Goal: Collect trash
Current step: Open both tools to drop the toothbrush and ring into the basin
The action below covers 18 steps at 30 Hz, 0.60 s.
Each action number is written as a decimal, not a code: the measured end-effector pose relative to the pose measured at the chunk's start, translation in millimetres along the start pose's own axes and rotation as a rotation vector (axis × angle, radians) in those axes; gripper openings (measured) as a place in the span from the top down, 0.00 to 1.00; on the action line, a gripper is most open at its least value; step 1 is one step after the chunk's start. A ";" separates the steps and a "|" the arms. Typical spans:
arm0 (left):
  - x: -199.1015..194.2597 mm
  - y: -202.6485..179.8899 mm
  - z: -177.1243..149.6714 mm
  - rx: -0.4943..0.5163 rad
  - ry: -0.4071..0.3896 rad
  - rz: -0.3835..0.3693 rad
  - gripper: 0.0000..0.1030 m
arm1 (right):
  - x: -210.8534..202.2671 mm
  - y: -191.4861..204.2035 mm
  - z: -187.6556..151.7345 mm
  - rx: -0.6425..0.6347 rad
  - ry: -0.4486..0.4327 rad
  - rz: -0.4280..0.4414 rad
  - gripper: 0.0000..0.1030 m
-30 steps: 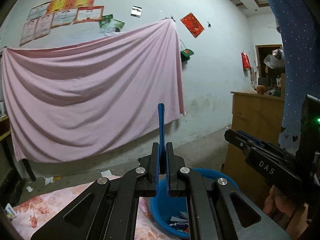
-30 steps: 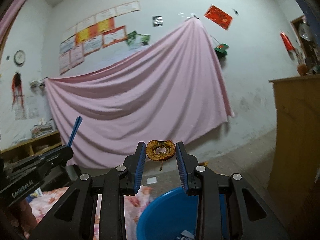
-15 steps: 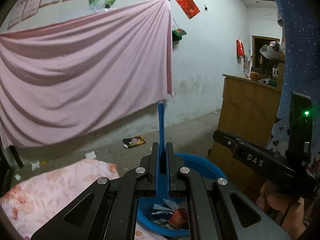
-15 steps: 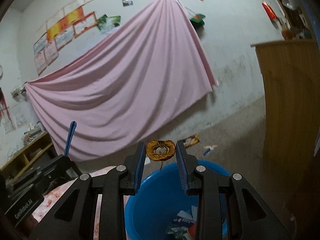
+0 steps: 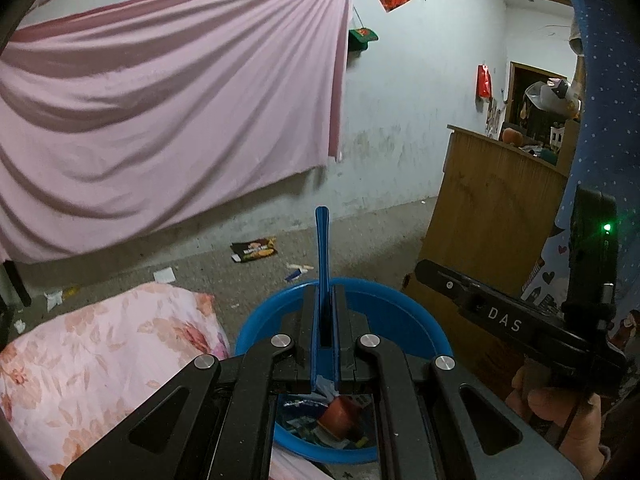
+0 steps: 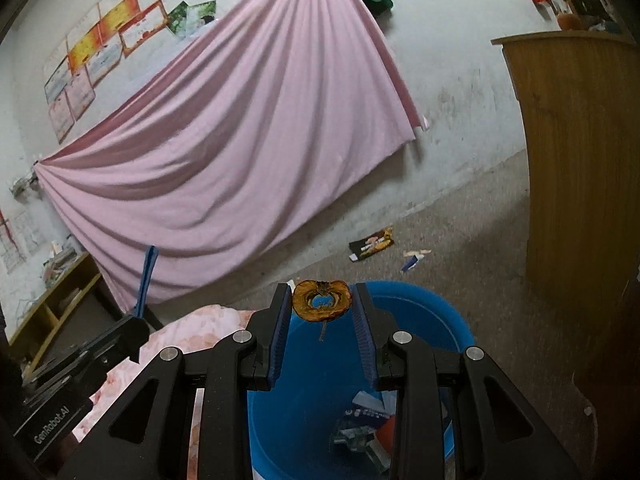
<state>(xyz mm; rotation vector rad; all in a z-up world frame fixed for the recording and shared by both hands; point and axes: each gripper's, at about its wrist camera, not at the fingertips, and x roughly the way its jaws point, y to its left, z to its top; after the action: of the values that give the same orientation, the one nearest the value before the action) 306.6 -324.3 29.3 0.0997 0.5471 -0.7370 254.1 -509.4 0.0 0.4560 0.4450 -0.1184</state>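
Our right gripper (image 6: 322,306) is pinching a dried fruit slice (image 6: 321,301) over the blue bucket (image 6: 424,312), and our left gripper (image 5: 323,320) is clamped on a blue strip (image 5: 322,256).

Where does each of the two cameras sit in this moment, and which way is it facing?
Left wrist: sits on the left gripper, looking forward and slightly down over the blue bucket; its jaws are shut on the blue handle; the right gripper and a hand show at right.
Right wrist: sits on the right gripper, which pinches a dried fruit ring above the bucket; the left gripper shows at left.
Shared: bucket, pink sheet, snack wrapper, wooden cabinet.
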 end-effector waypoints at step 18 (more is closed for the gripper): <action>2.3 10.3 -1.4 -0.050 0.056 0.029 0.95 | 7.5 0.0 1.0 -0.003 0.051 0.001 0.64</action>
<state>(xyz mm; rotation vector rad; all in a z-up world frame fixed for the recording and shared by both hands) 314.2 -317.7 26.0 0.0818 0.6155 -0.6939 261.2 -509.9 -2.5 0.4570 0.4951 -0.1056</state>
